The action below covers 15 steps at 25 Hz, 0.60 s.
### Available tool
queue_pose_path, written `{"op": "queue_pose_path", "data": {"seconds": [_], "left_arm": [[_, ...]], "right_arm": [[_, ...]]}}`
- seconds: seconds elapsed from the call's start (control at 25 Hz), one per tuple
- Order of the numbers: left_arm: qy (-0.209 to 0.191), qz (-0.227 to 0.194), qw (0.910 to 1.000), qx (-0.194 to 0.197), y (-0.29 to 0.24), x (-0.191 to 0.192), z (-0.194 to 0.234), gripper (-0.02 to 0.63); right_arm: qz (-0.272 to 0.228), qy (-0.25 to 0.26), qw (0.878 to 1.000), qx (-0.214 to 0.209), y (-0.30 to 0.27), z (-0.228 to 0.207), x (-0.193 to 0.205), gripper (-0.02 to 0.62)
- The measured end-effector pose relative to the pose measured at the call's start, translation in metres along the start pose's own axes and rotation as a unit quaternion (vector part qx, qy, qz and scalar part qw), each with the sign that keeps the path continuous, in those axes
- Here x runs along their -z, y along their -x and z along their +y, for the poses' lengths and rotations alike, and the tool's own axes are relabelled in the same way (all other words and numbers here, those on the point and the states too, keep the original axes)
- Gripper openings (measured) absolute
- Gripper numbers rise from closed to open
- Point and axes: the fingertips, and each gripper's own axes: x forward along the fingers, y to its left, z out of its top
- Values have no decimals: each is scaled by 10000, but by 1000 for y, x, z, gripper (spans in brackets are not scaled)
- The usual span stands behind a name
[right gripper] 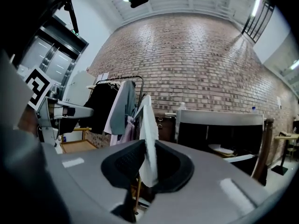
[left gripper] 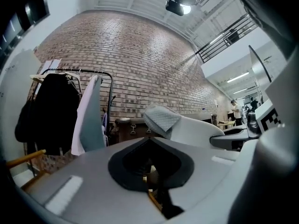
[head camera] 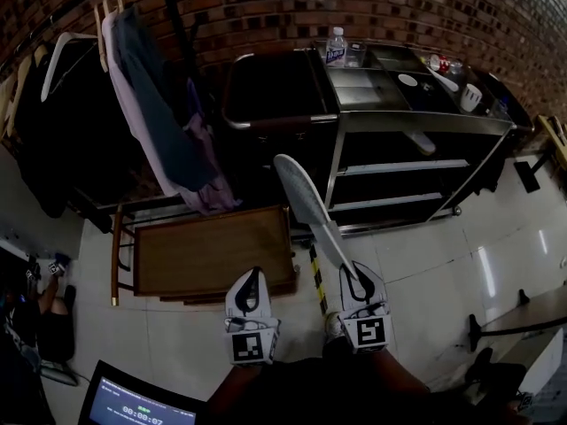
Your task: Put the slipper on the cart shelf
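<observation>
One step appears complete: pickup. Left gripper (head camera: 252, 279), below and left of the cart (head camera: 425, 122), has its jaws closed on nothing. The slipper (head camera: 306, 197) is airborne in front of the cart's left end, outside every shelf. Right gripper (head camera: 347, 273) clamps the slipper's near end. Remaining, by judgement: carry, insert, release.

Count:
- two grippers
- one held slipper
- one cart
- one bottle (head camera: 336, 47) on the cart top
- one pale item (head camera: 423, 142) on the cart's upper shelf, identity unclear

We count two slippers, the near slipper (head camera: 306, 204) before the cart (head camera: 416, 120) and the far slipper (head camera: 423, 142) on it, one water bottle (head camera: 336, 46), one mug (head camera: 469, 97).
</observation>
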Motion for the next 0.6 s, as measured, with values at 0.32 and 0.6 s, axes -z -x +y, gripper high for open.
{"op": "queue_pose_path", "data": {"seconds": [0.32, 0.6], "left_arm": [[-252, -79, 9996, 96, -54, 4, -68, 15], [-166, 22, 9999, 17, -97, 11, -109, 15]], "right_arm": [[605, -295, 9975, 195, -7, -99, 65, 55], [944, -432, 9943, 252, -15, -166, 91, 55]]}}
